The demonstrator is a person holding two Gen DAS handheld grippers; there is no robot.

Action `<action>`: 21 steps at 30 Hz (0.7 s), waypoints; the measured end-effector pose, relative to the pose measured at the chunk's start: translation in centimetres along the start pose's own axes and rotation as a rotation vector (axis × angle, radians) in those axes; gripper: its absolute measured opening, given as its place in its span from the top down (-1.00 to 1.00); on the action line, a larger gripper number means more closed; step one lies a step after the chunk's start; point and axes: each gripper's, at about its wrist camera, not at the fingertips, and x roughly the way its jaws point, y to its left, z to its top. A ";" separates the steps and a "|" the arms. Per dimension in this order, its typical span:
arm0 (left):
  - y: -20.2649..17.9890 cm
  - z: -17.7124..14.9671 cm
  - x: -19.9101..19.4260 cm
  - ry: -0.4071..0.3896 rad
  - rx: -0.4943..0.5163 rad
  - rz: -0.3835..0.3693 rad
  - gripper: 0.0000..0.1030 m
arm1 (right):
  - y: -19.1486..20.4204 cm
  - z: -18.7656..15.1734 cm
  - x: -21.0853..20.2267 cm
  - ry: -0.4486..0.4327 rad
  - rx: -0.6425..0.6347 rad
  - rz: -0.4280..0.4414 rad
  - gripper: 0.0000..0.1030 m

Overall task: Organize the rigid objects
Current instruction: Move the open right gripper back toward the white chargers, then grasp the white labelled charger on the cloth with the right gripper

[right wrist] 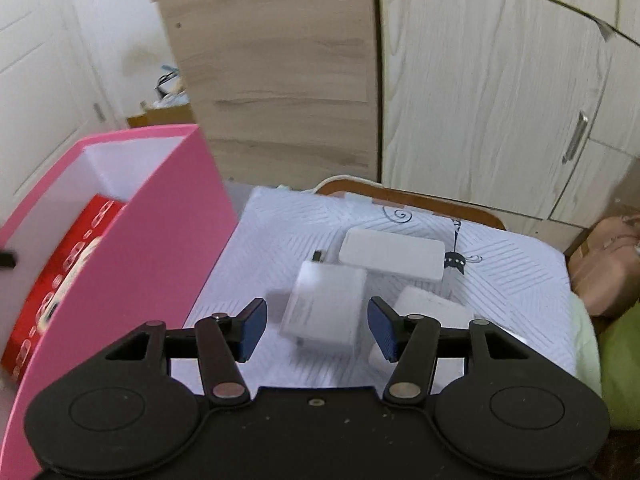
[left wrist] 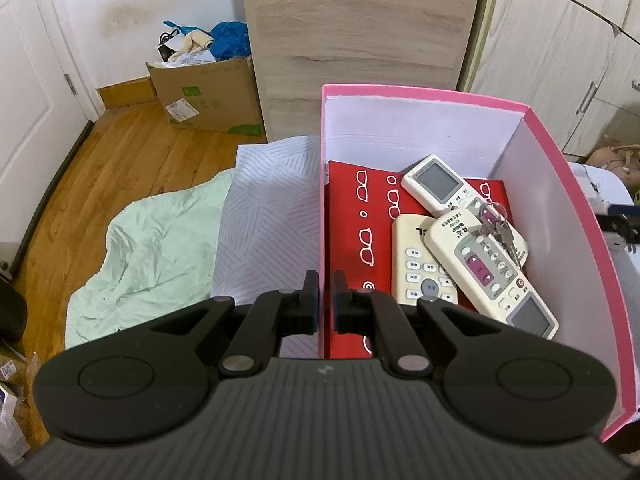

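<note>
A pink box (left wrist: 560, 184) stands on a patterned white cloth (left wrist: 264, 216). Inside lie a red booklet (left wrist: 356, 224), three white remotes (left wrist: 440, 184) and a bunch of keys (left wrist: 498, 224). My left gripper (left wrist: 326, 300) is shut on the box's left wall, one finger on each side. In the right wrist view the pink box (right wrist: 140, 248) stands at the left. My right gripper (right wrist: 316, 328) is open, its fingers either side of a white charger block (right wrist: 324, 308). A flat white power bank (right wrist: 392, 254) and another white block (right wrist: 432, 308) lie beside it.
A wooden cabinet panel (left wrist: 360, 40) and wardrobe doors (right wrist: 500, 100) stand behind. A green sheet (left wrist: 148, 248) lies on the wooden floor by a cardboard carton (left wrist: 208, 96). A pink bag (right wrist: 604, 268) sits at the right.
</note>
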 end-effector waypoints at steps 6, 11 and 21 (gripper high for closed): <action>0.0 0.1 0.0 -0.001 0.003 0.000 0.90 | 0.6 1.0 2.5 0.044 0.018 -0.075 -0.19; 0.2 0.1 0.0 0.000 0.003 -0.009 0.90 | 0.9 1.0 4.3 0.110 0.024 -0.069 -0.19; 0.3 0.1 0.2 -0.002 0.002 -0.012 0.90 | 0.1 0.6 3.4 0.043 0.029 -0.053 -0.07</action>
